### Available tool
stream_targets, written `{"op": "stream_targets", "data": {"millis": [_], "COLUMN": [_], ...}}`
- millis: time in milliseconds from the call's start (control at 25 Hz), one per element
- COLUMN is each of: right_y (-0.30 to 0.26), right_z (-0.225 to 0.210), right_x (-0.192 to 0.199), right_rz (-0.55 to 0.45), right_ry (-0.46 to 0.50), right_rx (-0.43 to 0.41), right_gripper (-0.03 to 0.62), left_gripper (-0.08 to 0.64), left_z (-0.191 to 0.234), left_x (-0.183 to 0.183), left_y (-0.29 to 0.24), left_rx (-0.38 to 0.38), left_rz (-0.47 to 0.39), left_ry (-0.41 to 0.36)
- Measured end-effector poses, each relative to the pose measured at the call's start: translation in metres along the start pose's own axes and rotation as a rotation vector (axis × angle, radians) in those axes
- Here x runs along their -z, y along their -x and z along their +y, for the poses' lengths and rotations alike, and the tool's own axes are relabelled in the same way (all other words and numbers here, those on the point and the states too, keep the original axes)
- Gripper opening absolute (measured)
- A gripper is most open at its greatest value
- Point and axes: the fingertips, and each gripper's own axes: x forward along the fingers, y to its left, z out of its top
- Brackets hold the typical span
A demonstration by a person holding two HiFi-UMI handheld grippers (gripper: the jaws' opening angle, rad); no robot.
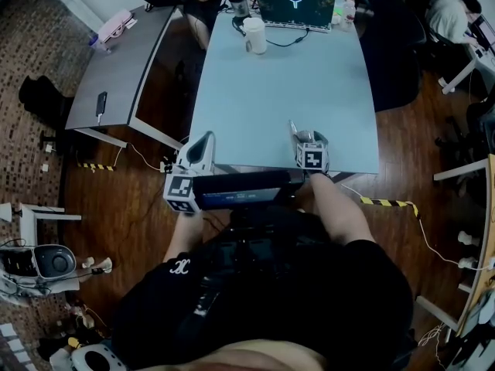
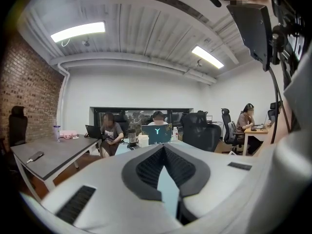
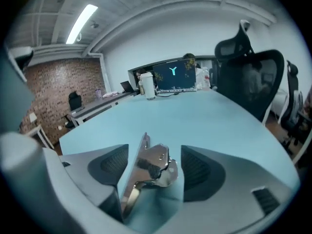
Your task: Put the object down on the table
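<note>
A shiny metal spring clip [image 3: 151, 167] rests on the pale blue table [image 3: 204, 121] near its front edge, between the jaws of my right gripper [image 3: 155, 152]. That gripper is open; its dark pads stand apart on either side of the clip and do not press on it. In the head view the right gripper [image 1: 303, 136] sits just over the table's near edge. My left gripper [image 1: 203, 141] hovers at the table's front left corner. Its fingertips meet with nothing between them in the left gripper view [image 2: 163, 147].
A laptop [image 1: 295, 10], a white mug [image 1: 254, 35] and a dark cup [image 1: 238, 2] stand at the table's far end, where people sit. A grey table [image 1: 116, 68] with a phone [image 1: 100, 103] is at the left, a black chair [image 1: 394, 52] at the right.
</note>
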Motion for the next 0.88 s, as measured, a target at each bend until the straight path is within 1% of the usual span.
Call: {"op": "stream_targets", "data": {"millis": [40,120,160,240,320,480,520,600,680,760,880], "right_y": [0.002,0.006,0.007,0.014,0.031,0.087,0.103,0.137,0.174,0.211,0.260], "right_z": [0.001,-0.001,-0.004,-0.007,-0.006,0.003,0.005,0.007,0.008,0.010,0.011], "right_x": [-0.002,-0.005,-0.007,-0.017,-0.043,-0.116,-0.134,-0.168,-0.196,-0.219,-0.241], "right_rz": [-0.006,-0.013,-0.021,-0.060,-0.161,-0.409,-0.471,-0.610,-0.746,-0.852,-0.945], "right_ry": [0.067,0.182,0.219,0.258,0.269,0.265,0.252,0.240,0.251,0.260,0.271], "right_rx": [0.012,0.034,0.044,0.054,0.055,0.065,0.060,0.053,0.062,0.072,0.106], "right_gripper": [0.372,0.395,0.407,0.411,0.411,0.411,0.388,0.368,0.283,0.158,0.133], "left_gripper": [-0.011,-0.011,-0.011,-0.011,-0.011,-0.010,-0.009,-0.009,-0.009,-0.009,-0.009], "left_z": [-0.001,-0.003,-0.004,-0.005,-0.008,-0.016,-0.018,-0.021,-0.025,-0.030,-0.041], "left_x": [0.000,0.001,0.001,0.000,0.000,-0.008,-0.011,-0.009,-0.005,-0.007,-0.013], "left_y": [-0.001,-0.001,-0.002,-0.003,-0.006,-0.013,-0.015,-0.018,-0.021,-0.025,-0.029], "left_rx": [0.005,0.010,0.012,0.014,0.022,0.040,0.041,0.054,0.070,0.083,0.101], "left_rz": [0.001,0.002,0.002,0.002,0.003,0.000,-0.006,-0.011,-0.009,-0.013,-0.029], "left_ry": [0.001,0.002,0.003,0.007,0.010,0.014,0.013,0.010,0.010,0.009,0.007]}}
